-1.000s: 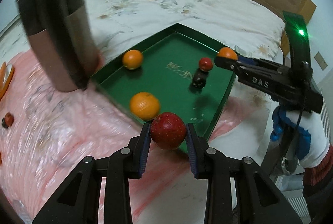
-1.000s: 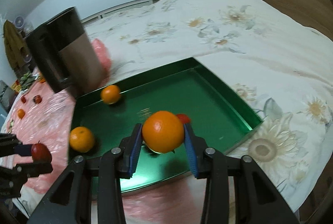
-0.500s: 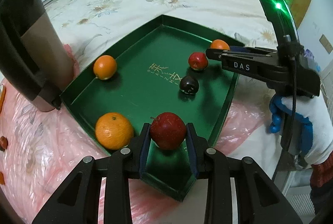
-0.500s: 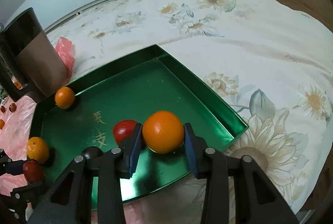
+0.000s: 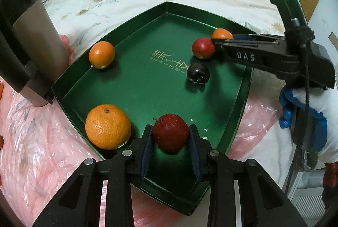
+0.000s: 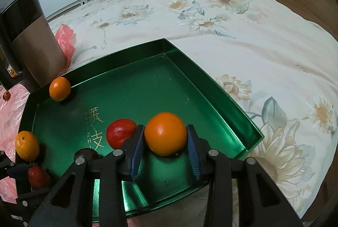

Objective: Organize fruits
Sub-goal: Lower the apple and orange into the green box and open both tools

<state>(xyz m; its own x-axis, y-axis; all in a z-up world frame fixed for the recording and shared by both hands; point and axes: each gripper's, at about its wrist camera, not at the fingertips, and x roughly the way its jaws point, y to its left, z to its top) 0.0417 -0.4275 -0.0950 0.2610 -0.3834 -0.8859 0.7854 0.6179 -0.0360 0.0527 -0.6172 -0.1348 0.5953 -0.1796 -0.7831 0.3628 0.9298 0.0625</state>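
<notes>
Green glossy metal tray (image 5: 147, 87) with gold lettering, square with low walls, sits on a floral bedspread (image 6: 232, 22). Left gripper (image 5: 170, 136) clamps a dark red speckled apple (image 5: 170, 135) over the tray's near corner, beside a large dimpled orange (image 5: 108, 126). Right gripper (image 6: 165, 138) clamps a smooth orange (image 6: 165, 136) above the tray floor, just beside a red apple (image 6: 119, 135). Also in the tray: a small orange (image 5: 101, 54) against the wall and a dark, almost black round fruit (image 5: 198, 73). Crinkled pink plastic (image 5: 42, 153) lies beside the tray.

dark fruit (image 6: 85, 153): mostly hidden by right gripper (image 6: 165, 150) | canister (image 5: 23, 41): top cut off
</notes>
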